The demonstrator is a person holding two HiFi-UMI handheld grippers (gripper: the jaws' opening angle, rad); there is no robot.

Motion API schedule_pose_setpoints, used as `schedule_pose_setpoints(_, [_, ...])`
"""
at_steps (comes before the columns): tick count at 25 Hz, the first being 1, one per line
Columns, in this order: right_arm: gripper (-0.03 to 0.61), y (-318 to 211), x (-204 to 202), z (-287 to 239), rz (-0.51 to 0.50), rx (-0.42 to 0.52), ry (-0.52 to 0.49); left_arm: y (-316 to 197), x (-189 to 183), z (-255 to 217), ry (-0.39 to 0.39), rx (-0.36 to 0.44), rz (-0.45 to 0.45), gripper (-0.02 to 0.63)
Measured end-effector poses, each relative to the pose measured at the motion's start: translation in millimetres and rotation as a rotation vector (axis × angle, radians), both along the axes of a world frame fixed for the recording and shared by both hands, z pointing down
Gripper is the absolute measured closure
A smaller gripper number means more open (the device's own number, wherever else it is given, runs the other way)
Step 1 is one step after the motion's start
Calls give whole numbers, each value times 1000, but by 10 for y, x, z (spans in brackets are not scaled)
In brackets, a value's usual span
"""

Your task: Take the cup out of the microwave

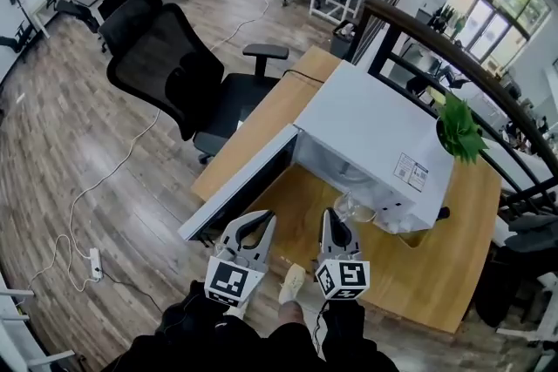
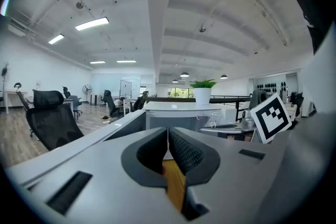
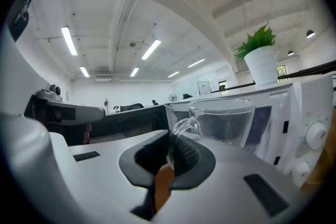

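Currently, the cup (image 1: 353, 209), a clear glass one with a handle, is held by the right gripper (image 1: 337, 220) just in front of the open cavity of the white microwave (image 1: 366, 126), at lower centre of the head view, above the wooden table (image 1: 436, 274). In the right gripper view, the jaws are seen clamped on the handle (image 3: 178, 128), with the cup body (image 3: 226, 123) standing upright just beyond the jaw tips and the microwave's knob panel (image 3: 312, 139) at the right edge. The microwave door (image 1: 244, 187) is swung fully open towards the lower left. The left gripper (image 1: 260, 224) is positioned beside the right one, near the door; its jaws are closed together with nothing between them (image 2: 168, 136). A potted plant (image 1: 458, 133) is seated on top of the microwave.
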State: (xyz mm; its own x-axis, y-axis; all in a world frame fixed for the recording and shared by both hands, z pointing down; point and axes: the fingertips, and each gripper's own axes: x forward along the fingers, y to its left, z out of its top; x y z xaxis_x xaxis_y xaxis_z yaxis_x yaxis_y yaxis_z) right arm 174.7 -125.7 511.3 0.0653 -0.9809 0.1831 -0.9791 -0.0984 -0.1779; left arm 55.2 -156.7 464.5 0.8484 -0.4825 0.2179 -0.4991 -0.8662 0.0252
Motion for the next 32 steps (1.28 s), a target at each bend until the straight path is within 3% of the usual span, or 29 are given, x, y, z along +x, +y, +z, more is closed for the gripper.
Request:
schedule_pose_setpoints(12, [561,845,75,-681,140,72,84,541,148,-534,63,73,154,584])
schedule_pose_setpoints(32, [561,2372,-71,-1065,410,114,172,1492,269,-695,106,132,412,584])
